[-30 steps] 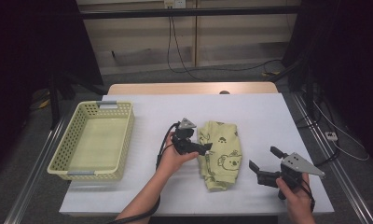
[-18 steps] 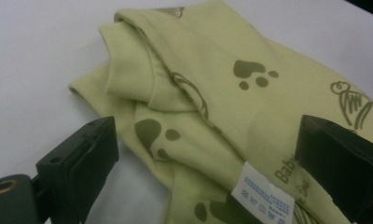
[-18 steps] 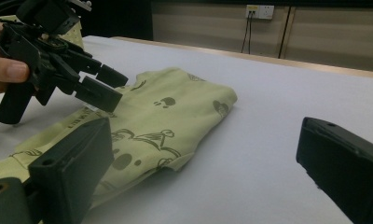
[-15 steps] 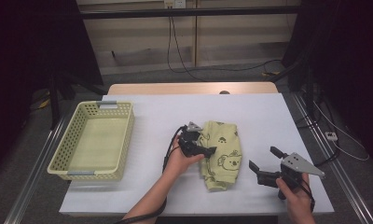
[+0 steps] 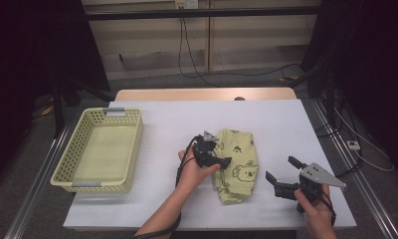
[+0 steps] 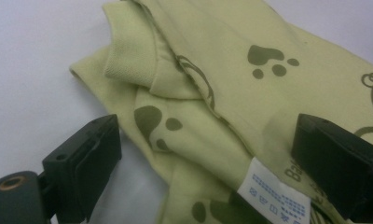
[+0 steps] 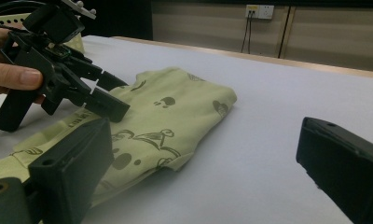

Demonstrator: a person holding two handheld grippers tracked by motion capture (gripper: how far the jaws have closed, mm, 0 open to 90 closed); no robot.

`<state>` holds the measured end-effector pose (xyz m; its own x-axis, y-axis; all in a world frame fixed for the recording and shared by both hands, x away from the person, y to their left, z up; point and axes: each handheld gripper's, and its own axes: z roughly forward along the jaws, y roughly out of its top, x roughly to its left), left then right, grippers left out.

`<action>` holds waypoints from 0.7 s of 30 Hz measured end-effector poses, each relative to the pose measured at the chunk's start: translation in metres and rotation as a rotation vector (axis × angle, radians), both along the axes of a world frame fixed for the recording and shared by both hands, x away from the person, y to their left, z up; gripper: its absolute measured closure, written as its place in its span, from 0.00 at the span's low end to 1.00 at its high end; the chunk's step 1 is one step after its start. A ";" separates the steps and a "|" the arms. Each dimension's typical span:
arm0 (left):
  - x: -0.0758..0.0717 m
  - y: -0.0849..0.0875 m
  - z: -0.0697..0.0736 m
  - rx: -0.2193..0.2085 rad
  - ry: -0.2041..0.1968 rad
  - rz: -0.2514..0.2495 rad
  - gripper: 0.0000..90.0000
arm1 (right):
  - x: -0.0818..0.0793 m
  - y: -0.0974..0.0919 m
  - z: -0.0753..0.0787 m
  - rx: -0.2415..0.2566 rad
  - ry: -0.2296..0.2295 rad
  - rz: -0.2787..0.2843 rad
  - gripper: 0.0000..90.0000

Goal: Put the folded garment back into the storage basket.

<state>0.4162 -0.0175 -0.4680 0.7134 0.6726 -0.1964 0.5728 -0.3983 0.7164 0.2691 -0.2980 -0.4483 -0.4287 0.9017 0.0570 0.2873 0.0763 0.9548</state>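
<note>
Folded pale-green cotton garment w/ dark paw & bear prints (image 5: pixel 237 166) lies on the white worktop (image 5: pixel 286 124), roughly mid-width, toward the near edge. Yellow plastic lattice basket (image 5: pixel 77 144) sits well apart by the left edge, nothing in it.

Left gripper (image 5: pixel 226 162) is down at the garment's left side, jaws spread, straddling the folded layers: in the left gripper view one jaw sits on bare worktop just beside the cloth, the other over the printed fabric near the white care label (image 6: pixel 274 195). Ribbed cuff (image 6: pixel 128 51) is tucked just ahead. Nothing pinched yet.

Right gripper (image 5: pixel 282 175) waits near the garment's right side, close to the near edge, jaws spread, not touching cloth.

Step in hand, as I read it: grab the folded bundle, prob. for the basket. To do it well:
- slide the lower jaw under ALL layers, not just the top flap, else the fold opens on lift
- bite deep past the edge, near the thick cuff area, for a firm hold
- bring the right gripper in to catch the opposite side so it lifts flat
- lift slow, check no loose layer trails.
</note>
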 end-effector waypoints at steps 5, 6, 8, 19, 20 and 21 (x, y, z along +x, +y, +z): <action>-0.005 -0.007 0.004 0.002 0.025 0.030 0.27 | 0.000 0.000 0.000 -0.002 -0.002 0.001 0.04; -0.006 -0.008 0.005 -0.002 0.039 0.042 0.32 | 0.000 0.000 0.000 -0.002 -0.002 -0.001 0.04; -0.007 -0.011 0.006 -0.011 0.063 0.049 0.42 | 0.000 0.001 0.000 -0.002 -0.001 -0.002 0.04; -0.002 -0.016 0.011 -0.102 0.192 0.081 0.74 | 0.001 -0.001 -0.001 0.000 0.002 -0.002 0.04; -0.002 -0.015 0.013 -0.105 0.194 0.078 0.75 | 0.001 -0.001 0.000 0.002 0.001 0.000 0.04; -0.001 -0.014 0.015 -0.115 0.197 0.080 0.76 | 0.000 -0.001 0.000 0.003 0.000 -0.002 0.04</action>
